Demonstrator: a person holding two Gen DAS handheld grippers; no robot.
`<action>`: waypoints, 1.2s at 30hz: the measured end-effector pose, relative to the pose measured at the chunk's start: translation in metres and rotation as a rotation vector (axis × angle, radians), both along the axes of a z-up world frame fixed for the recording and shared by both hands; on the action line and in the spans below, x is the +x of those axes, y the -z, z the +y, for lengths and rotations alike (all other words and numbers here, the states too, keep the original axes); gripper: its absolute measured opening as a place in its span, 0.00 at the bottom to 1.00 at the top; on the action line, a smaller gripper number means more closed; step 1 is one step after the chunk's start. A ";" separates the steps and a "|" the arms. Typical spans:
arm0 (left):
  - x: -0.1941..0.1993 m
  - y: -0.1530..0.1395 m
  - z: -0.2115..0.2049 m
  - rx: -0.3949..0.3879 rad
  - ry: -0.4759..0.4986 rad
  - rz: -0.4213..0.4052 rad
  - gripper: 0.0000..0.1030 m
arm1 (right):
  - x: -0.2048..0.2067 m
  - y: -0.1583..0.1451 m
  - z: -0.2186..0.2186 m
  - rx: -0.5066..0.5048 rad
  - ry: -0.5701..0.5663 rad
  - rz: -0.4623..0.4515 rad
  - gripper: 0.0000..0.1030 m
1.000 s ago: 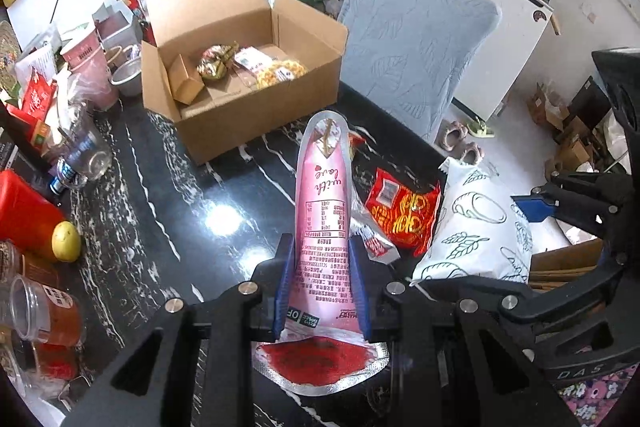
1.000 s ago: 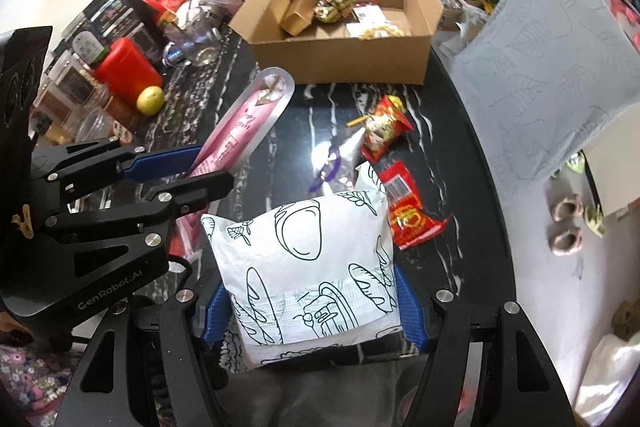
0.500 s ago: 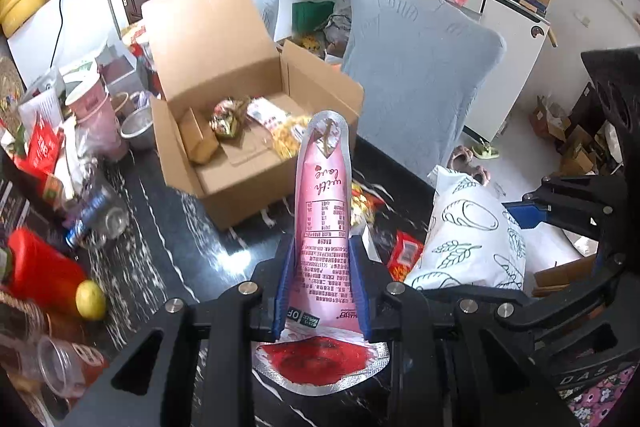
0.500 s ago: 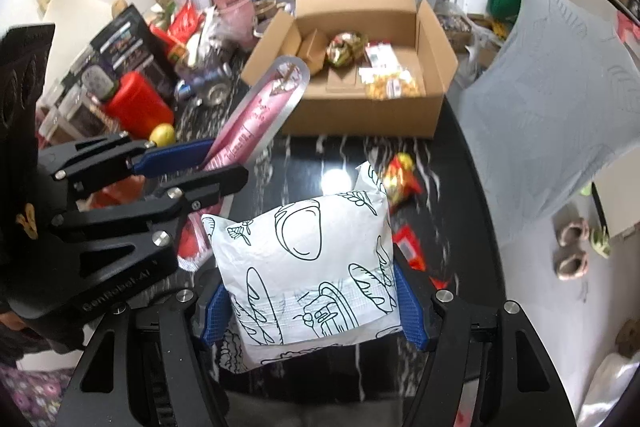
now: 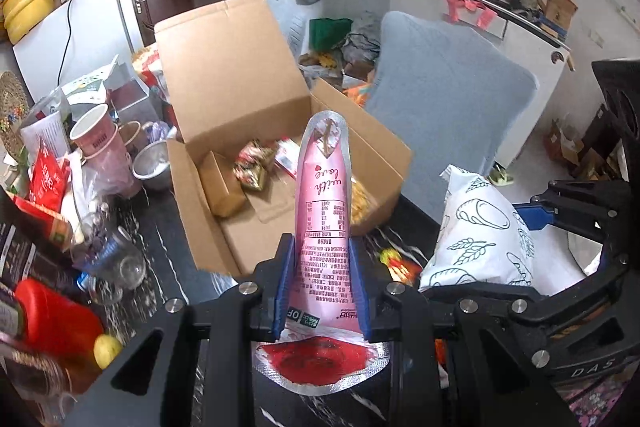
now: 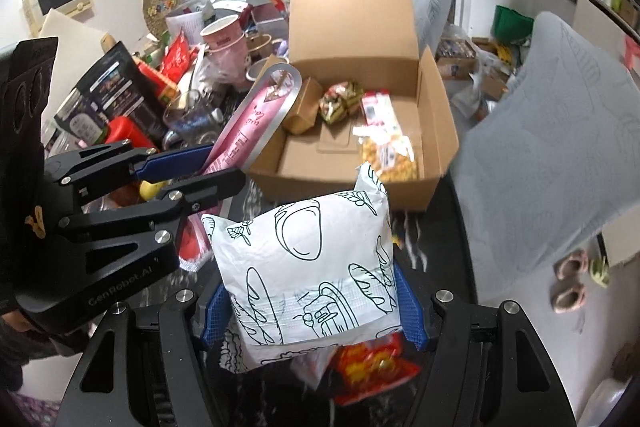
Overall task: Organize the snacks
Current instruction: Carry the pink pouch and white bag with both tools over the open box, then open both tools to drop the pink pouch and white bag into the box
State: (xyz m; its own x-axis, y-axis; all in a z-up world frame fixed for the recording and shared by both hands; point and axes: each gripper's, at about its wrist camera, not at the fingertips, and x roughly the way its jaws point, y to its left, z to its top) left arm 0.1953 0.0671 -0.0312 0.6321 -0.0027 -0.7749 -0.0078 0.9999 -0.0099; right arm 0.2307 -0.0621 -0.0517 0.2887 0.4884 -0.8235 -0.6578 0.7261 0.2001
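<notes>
Snacks are partly sorted at this moment, and the work looks about halfway. The open brown cardboard box [image 6: 416,147] on the black marble-patterned table [image 5: 172,267] already holds several things: a small brown carton [image 6: 302,107], a shiny wrapped snack in red and gold [image 6: 340,101], a red and white packet [image 6: 376,109] and a clear bag of yellow snacks [image 6: 390,157]. Two more items are in the air near the box. The left gripper [image 5: 322,291] has its fingers closed tightly on a long pink foil pouch with printed text [image 5: 324,211], whose tip points over the box. The right gripper [image 6: 310,311] holds a puffy white bag with black bread drawings [image 6: 308,267]; its fingers press on both sides of this wide bag. Both items probably still need to be dropped inside. At least one red snack packet with yellow print [image 6: 372,367] lies on the table under the right gripper, so some picking seems to remain. The clutter on the left of the table, such as the pink paper cups [image 5: 96,143] and the red container [image 5: 48,319], seems not part of the task.
</notes>
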 end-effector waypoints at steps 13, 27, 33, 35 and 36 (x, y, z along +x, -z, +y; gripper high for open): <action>0.068 0.002 0.043 -0.001 -0.066 0.000 0.26 | 0.079 0.003 0.032 0.006 -0.033 -0.021 0.67; 0.139 0.025 0.068 0.002 -0.094 0.052 0.26 | 0.152 0.018 0.063 -0.007 -0.059 -0.060 0.67; 0.168 0.042 0.076 -0.005 -0.107 0.084 0.26 | 0.178 0.028 0.072 -0.027 -0.062 -0.069 0.67; 0.176 0.049 0.078 -0.004 -0.113 0.098 0.26 | 0.187 0.033 0.074 -0.033 -0.057 -0.069 0.67; 0.180 0.052 0.078 -0.002 -0.117 0.104 0.26 | 0.191 0.035 0.076 -0.033 -0.055 -0.068 0.67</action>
